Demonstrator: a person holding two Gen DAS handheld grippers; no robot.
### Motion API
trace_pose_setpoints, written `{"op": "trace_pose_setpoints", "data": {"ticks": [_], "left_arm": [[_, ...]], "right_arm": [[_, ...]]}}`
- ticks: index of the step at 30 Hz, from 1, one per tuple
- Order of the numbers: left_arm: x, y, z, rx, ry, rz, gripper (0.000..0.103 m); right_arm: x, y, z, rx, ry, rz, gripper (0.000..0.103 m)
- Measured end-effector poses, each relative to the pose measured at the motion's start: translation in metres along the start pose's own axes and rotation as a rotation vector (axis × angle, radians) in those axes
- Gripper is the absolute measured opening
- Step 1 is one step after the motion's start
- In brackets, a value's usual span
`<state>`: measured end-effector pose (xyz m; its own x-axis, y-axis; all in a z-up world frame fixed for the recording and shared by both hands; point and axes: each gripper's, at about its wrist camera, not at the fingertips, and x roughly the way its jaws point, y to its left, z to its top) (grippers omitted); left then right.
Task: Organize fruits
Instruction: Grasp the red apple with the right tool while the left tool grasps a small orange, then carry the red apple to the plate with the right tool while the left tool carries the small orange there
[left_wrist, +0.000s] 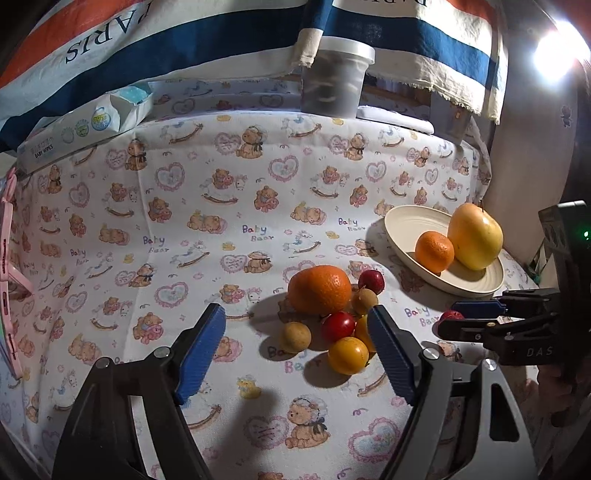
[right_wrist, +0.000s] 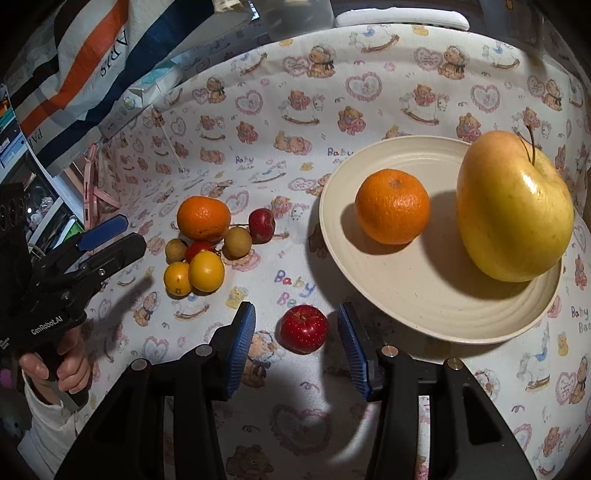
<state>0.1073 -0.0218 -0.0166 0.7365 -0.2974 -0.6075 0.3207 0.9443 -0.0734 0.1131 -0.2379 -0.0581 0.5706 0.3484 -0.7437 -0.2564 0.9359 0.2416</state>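
Setting: a table covered with a white cloth (left_wrist: 258, 177) printed with teddy bears, hearts and the words "Baby Bear".
Plate: a cream plate (right_wrist: 424, 295) sits on the cloth, to the right in both views.
On the plate: a large yellow apple (right_wrist: 513, 210) with its stem up, and a small orange (right_wrist: 392, 206) just beside it on the left; the two look slightly apart.
Loose pile: a larger orange (left_wrist: 319, 290) lies on the cloth left of the plate, crowded by small fruits: a red cherry tomato (left_wrist: 338, 326), a yellow cherry tomato (left_wrist: 348, 355), two tan round fruits (left_wrist: 296, 336) and a dark red small fruit (left_wrist: 371, 281).
Single fruit: a small red apple-like fruit (right_wrist: 303, 328) lies alone on the cloth, near the plate's front-left rim.
Right gripper (right_wrist: 295, 347): points down at the cloth with its blue pads partly open; the small red fruit sits between the fingertips, a gap visible on each side, neither pad pressing on it.
Left gripper (left_wrist: 297, 347): held by a hand (right_wrist: 59, 369) in a pale sleeve, jaws fairly wide and holding nothing; the fruit pile lies just ahead, between the fingertips, with the right pad overlapping the yellow tomatoes in the left wrist view.
Background: a pack of baby wipes (left_wrist: 85, 129), a clear lidded tub (left_wrist: 334, 79) and striped fabric (left_wrist: 207, 48) along the far edge.
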Motion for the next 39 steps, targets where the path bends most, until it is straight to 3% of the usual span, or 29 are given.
{"op": "trace_pose_setpoints", "data": {"ticks": [5, 9, 13, 14, 16, 24, 28, 33, 39], "left_arm": [[0.004, -0.005, -0.002, 0.026, 0.023, -0.013, 0.077], [0.013, -0.017, -0.006, 0.079, 0.076, -0.046, 0.060], [0.015, -0.020, -0.008, 0.087, 0.100, -0.086, 0.054], [0.017, -0.020, -0.008, 0.085, 0.111, -0.100, 0.049], [0.022, -0.022, -0.010, 0.083, 0.152, -0.123, 0.030], [0.038, -0.024, -0.015, 0.064, 0.246, -0.153, 0.029], [0.038, -0.025, -0.015, 0.068, 0.245, -0.155, 0.027], [0.029, -0.022, -0.013, 0.051, 0.195, -0.160, 0.027], [0.014, -0.027, -0.011, 0.100, 0.107, -0.152, 0.027]], "right_arm": [[0.002, 0.006, -0.001, -0.042, 0.001, -0.044, 0.036], [0.002, 0.009, -0.001, -0.058, -0.025, -0.078, 0.028], [-0.003, 0.008, 0.000, -0.059, -0.064, -0.055, 0.028], [-0.005, 0.009, 0.000, -0.061, -0.072, -0.050, 0.028], [-0.010, 0.010, 0.001, -0.064, -0.095, -0.038, 0.028], [-0.016, 0.016, 0.000, -0.077, -0.123, -0.026, 0.028], [-0.014, 0.018, -0.001, -0.093, -0.118, -0.032, 0.028], [-0.014, 0.018, -0.001, -0.096, -0.124, -0.038, 0.028], [-0.021, 0.015, 0.000, -0.081, -0.161, -0.041, 0.028]]}}
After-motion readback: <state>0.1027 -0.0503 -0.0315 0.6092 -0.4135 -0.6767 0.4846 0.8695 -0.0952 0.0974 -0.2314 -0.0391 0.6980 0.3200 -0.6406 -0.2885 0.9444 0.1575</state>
